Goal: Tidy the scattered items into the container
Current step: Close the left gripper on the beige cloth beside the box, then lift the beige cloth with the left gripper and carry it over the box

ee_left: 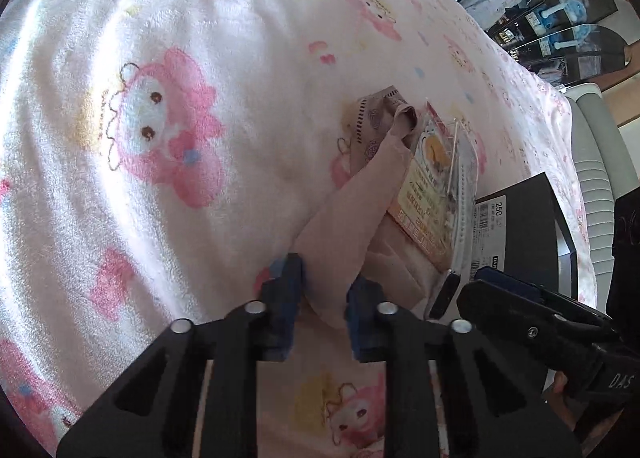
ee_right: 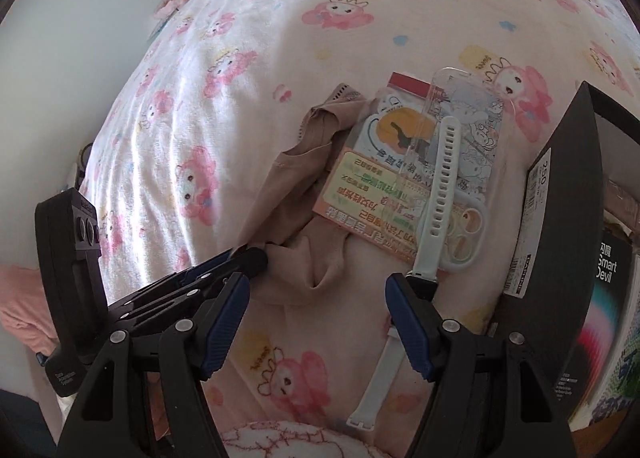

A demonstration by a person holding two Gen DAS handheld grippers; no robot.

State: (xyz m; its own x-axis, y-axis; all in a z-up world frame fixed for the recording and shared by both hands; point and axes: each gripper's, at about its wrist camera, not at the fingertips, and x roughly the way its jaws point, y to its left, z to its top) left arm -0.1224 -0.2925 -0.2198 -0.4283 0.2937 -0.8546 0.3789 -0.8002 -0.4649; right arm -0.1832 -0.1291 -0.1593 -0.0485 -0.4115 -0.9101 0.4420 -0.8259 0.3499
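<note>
Beige stocking point(ee_left: 352, 217) lies on the bed blanket point(ee_left: 160, 57) beside the black box point(ee_right: 560, 217), pinched by the left tool point(ee_left: 326, 298) for lifting. Right tool point(ee_right: 316, 318), jaws wide, straddles the white watch strap point(ee_right: 440, 177), poised to grasp.

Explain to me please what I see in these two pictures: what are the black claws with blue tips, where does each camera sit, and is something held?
There is no robot here. A person carries two hand-held grippers, each with a wide-angle camera looking along its fingers.

The left wrist view shows the left gripper, shut on a beige stocking.

The right wrist view shows the right gripper, open and holding nothing. A white watch strap passes beside one of its fingers.

Everything lies on a pink cartoon-print blanket. Beside the stocking is a printed packet under a clear phone case. The black box at the right is probably the container.
</note>
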